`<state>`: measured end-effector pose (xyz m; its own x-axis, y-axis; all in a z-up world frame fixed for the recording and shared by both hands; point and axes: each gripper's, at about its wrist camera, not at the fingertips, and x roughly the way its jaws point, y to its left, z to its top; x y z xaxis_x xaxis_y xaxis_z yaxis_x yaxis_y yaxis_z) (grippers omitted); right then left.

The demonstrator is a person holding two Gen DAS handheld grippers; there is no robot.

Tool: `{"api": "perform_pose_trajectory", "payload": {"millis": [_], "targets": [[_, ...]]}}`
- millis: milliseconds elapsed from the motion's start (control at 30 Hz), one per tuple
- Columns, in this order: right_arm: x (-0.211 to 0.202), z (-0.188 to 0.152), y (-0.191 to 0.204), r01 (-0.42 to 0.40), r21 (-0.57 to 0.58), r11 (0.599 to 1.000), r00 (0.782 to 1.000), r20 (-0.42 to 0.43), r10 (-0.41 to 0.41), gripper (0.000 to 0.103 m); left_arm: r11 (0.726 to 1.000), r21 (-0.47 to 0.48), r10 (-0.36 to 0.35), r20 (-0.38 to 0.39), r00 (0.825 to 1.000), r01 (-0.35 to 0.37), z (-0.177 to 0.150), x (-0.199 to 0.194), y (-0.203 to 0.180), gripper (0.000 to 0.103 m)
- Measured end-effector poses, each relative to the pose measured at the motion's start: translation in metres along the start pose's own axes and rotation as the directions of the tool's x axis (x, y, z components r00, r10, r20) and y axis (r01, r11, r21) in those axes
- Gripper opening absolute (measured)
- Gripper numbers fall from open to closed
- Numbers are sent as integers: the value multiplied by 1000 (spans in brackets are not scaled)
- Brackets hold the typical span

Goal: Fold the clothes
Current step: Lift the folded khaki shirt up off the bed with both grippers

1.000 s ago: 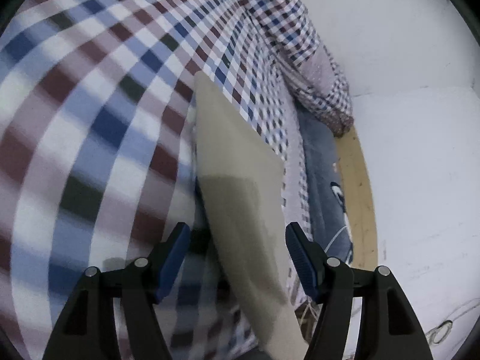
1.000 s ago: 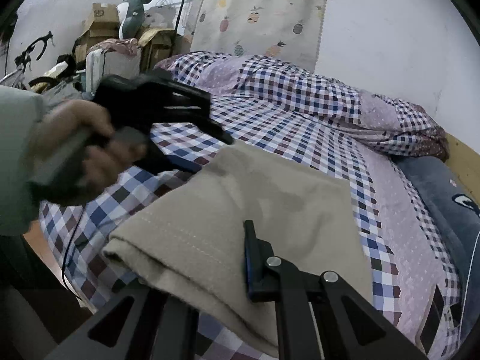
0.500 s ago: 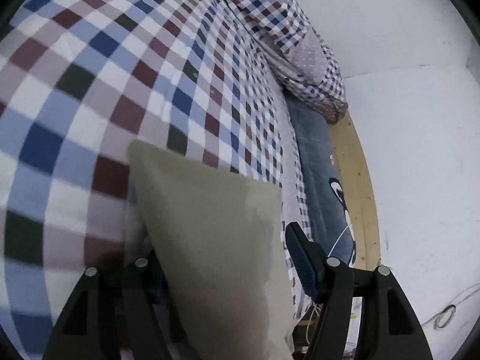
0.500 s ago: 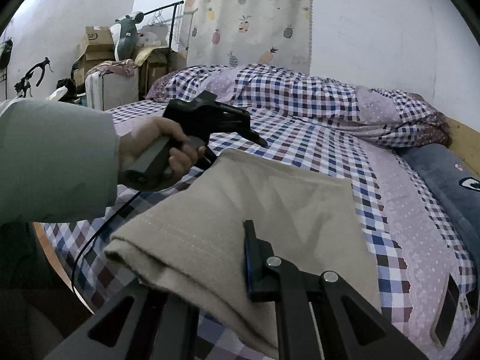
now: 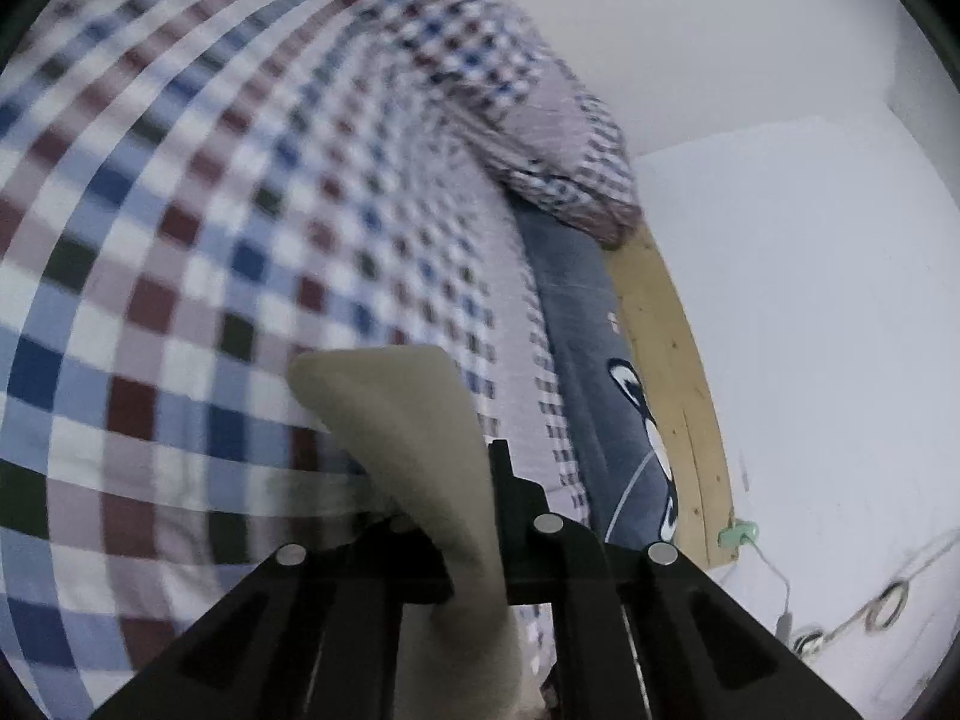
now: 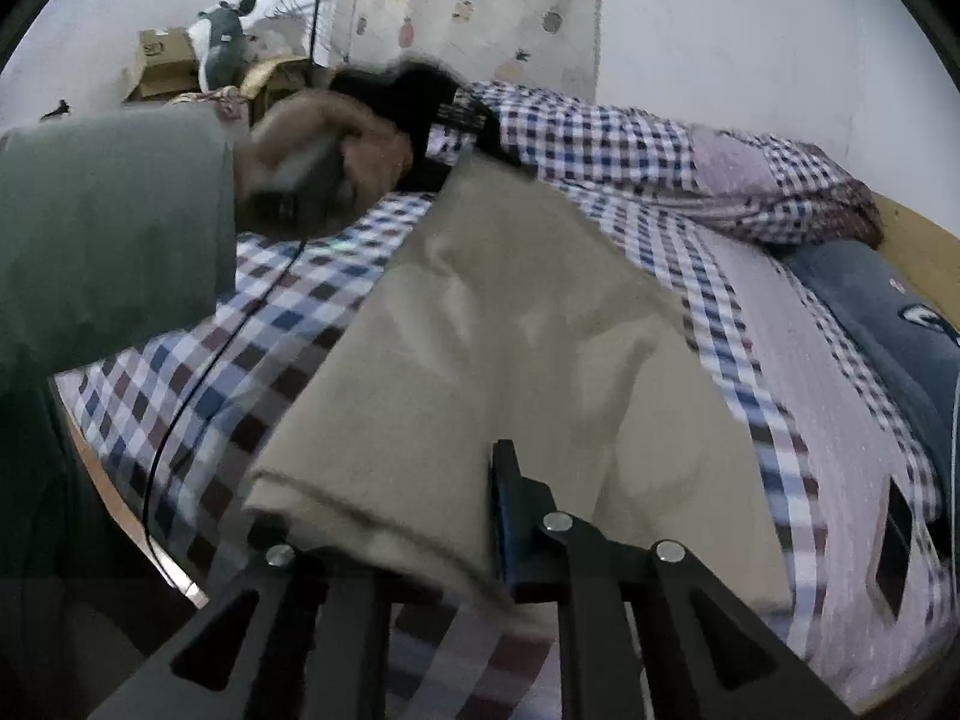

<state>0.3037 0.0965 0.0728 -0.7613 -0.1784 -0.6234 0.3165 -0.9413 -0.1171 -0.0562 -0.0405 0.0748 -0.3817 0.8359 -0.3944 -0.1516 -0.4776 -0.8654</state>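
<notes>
My left tool [image 5: 462,516] is clamped on one corner of the plain beige cloth garment [image 6: 510,360] and my right tool [image 6: 408,540] on the thick folded edge nearest me; the garment hangs stretched between them just above the checked blue, maroon and white bedsheet [image 6: 252,354]. If either grip is shallow, I think the layers could slip and spoil the fold; its long axis runs from my right tool away towards the left one, by the rumpled checked quilt [image 6: 660,162].
</notes>
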Motion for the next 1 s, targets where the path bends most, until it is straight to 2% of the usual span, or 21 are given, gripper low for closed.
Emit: {"api": "perform_pose_trajectory", "payload": {"millis": [100, 133, 167, 200, 267, 400, 567, 700, 800, 1000], "targets": [[-10, -14, 17, 26, 8, 1000, 999, -42, -26, 26, 996, 84, 7, -18, 1000, -5, -6, -3, -39, 6], [-14, -19, 26, 40, 1, 999, 998, -56, -40, 38, 995, 103, 5, -27, 1000, -2, -9, -4, -50, 6], [-16, -22, 33, 47, -6, 999, 997, -60, -47, 42, 993, 122, 3, -37, 999, 1, -13, -5, -61, 6], [-18, -23, 40, 54, -17, 998, 997, -59, -55, 42, 990, 140, 3, -44, 999, 4, -16, -7, -71, 6], [-21, -22, 54, 76, -33, 997, 995, -56, -77, 50, 984, 177, 2, -55, 998, 8, -22, -12, -91, 6], [-20, -4, 77, 139, -12, 990, 990, -21, -139, 56, 974, 226, -17, -46, 999, 27, -36, -30, -127, 6], [-30, 29, 101, 229, 20, 973, 970, 75, -229, 68, 960, 274, -53, 11, 999, 48, -56, -73, -164, 6], [-35, 47, 111, 311, 69, 948, 942, 109, -317, 69, 956, 288, -65, 44, 997, 50, -70, -103, -186, 6], [-31, 59, 115, 369, 120, 922, 920, 95, -380, 70, 955, 292, -61, 52, 997, 43, -78, -120, -194, 6], [-24, 69, 139, 320, 195, 927, 940, 56, -336, 70, 956, 292, -36, 62, 997, 17, -85, -142, -197, 6]]}}
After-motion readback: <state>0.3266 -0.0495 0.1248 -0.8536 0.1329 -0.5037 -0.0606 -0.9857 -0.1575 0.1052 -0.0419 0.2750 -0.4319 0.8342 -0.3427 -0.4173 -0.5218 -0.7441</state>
